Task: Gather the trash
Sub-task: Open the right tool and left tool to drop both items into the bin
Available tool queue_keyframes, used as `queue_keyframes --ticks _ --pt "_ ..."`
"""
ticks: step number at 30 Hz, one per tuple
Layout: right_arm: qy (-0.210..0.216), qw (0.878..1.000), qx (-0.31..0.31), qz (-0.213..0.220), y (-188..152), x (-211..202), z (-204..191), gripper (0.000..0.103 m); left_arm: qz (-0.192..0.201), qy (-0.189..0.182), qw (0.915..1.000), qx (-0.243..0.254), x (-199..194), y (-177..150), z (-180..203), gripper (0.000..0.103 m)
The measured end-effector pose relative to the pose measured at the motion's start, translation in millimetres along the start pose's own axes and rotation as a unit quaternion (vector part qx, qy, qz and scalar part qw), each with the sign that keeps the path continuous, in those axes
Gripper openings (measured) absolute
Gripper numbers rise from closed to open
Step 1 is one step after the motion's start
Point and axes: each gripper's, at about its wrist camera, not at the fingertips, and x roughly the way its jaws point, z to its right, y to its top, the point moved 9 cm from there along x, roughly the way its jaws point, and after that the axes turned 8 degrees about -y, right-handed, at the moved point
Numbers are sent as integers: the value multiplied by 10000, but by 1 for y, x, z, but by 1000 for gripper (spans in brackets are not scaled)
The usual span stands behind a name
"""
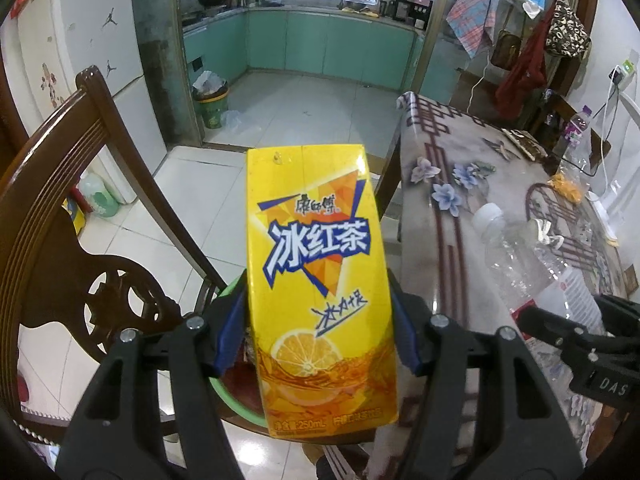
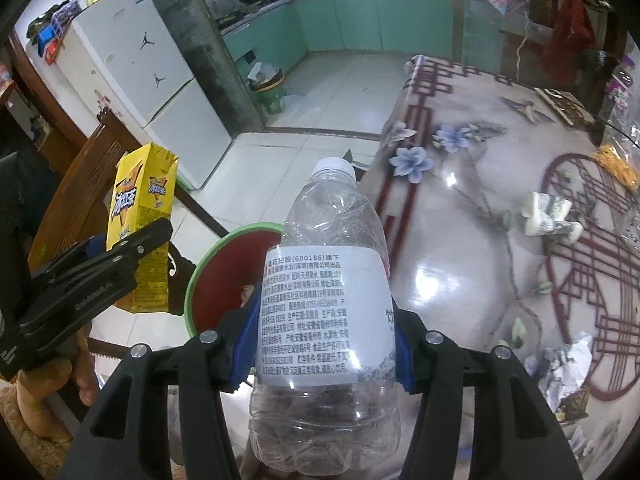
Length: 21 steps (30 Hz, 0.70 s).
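My left gripper [image 1: 318, 320] is shut on a yellow iced-tea carton [image 1: 320, 272] and holds it upright above a green-rimmed bin [image 1: 236, 402]. The carton also shows at the left of the right wrist view [image 2: 140, 224], held in the left gripper [image 2: 116, 264]. My right gripper [image 2: 322, 340] is shut on a clear empty plastic bottle [image 2: 324, 300] with a white cap and white label, at the table's left edge next to the green-rimmed bin [image 2: 200, 276]. The bottle also shows in the left wrist view [image 1: 532, 264].
A table with a flowered cloth [image 2: 460, 208] carries crumpled paper [image 2: 548, 216], a crumpled wrapper [image 2: 568, 368] and a yellow snack bag [image 2: 616, 168]. A dark wooden chair [image 1: 80, 200] stands left. A green waste bin [image 1: 210, 100] stands by the kitchen doorway.
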Motion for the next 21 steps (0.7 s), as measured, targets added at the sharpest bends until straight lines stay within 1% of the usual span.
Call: queue_keyframes --ticks 10,17,21 --pt "131 9987 -412 -273 6 29 -41 53 -106 48 9998 -183 11 0 -26 60" --pt "218 9968 -632 -434 5 44 -58 53 -173 110 9992 -347 17 0 -42 60" --pt "358 9957 -719 -464 4 47 -66 55 -175 188 9986 -454 19 0 -50 61"
